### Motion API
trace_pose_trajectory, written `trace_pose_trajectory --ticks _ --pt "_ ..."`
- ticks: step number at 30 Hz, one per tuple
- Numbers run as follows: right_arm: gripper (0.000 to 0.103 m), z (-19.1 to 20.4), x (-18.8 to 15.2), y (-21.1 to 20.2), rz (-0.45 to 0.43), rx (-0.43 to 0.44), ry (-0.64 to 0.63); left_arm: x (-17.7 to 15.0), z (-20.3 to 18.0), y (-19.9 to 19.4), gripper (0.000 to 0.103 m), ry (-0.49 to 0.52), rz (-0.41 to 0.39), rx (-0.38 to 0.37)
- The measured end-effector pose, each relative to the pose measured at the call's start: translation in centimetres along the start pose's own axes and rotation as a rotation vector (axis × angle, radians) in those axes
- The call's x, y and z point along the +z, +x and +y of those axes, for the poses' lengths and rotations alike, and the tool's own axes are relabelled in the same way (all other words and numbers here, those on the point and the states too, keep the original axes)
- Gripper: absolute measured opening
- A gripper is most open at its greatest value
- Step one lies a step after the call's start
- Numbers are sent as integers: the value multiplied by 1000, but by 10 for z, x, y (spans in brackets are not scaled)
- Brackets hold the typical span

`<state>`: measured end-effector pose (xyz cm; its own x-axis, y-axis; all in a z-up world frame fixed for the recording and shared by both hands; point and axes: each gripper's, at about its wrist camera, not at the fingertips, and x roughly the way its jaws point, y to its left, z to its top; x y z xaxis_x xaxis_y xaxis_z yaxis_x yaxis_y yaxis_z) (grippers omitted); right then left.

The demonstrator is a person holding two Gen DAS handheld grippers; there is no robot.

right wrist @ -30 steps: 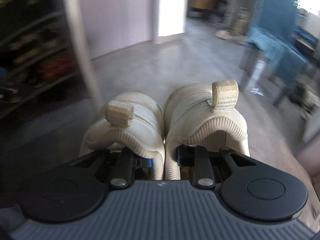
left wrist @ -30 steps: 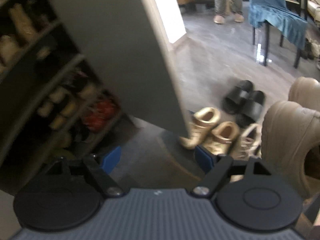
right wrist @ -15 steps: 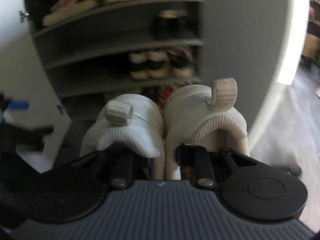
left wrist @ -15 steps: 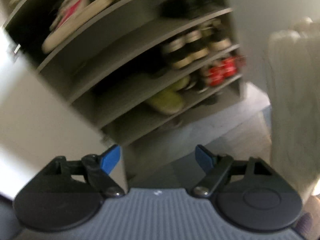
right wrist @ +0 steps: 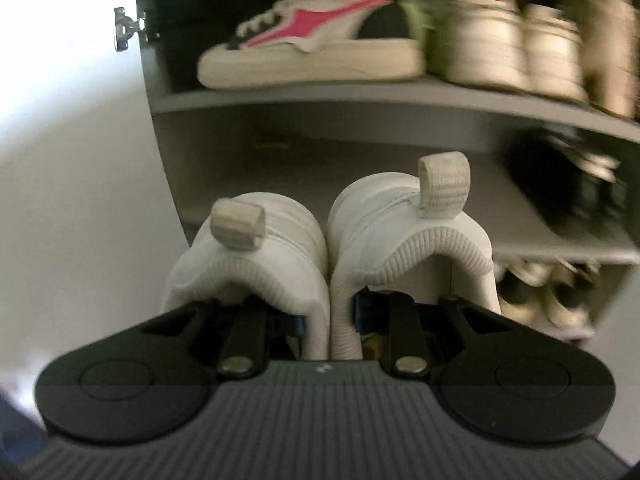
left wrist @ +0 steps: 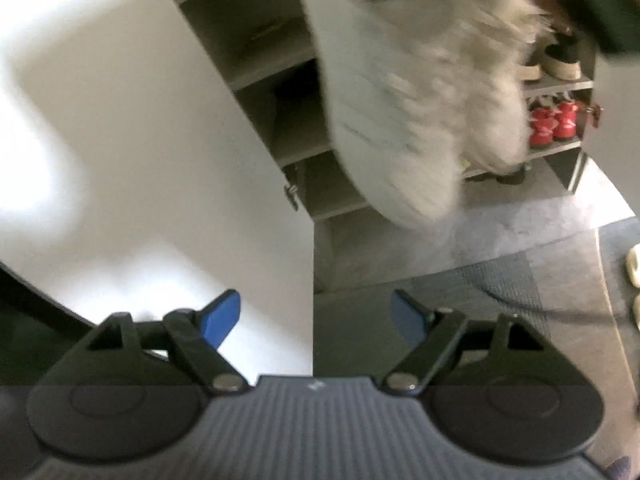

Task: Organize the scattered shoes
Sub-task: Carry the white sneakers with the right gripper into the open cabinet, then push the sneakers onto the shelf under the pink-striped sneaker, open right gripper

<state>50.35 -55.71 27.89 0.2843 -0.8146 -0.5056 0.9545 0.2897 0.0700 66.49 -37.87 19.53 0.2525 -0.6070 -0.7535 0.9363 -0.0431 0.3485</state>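
The pair of cream knit-collared sneakers (right wrist: 332,248) sits side by side before the grey cabinet shelf (right wrist: 360,98), below the white-and-pink high-top sneaker (right wrist: 308,36). The white cabinet door (right wrist: 72,140) stands to their left.

The left gripper (left wrist: 316,316) has its jaws spread wide, blue fingertips (left wrist: 222,314) well apart with nothing between them, tilted downward. The right gripper (right wrist: 328,320) has its jaws drawn in close, one finger inside the heel opening of each of a pair of white sneakers (right wrist: 332,240), pinching their touching inner walls together, held level.
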Motion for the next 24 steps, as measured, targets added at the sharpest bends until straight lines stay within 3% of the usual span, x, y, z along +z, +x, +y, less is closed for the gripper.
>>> trace_pose_trajectory --ticks 8,24 --pt "26 61 51 104 -35 -24 -3 -1 8 40 83 -47 8 -11" --pt "26 93 58 159 -145 -183 -94 56 -3 177 83 -189 -68 5"
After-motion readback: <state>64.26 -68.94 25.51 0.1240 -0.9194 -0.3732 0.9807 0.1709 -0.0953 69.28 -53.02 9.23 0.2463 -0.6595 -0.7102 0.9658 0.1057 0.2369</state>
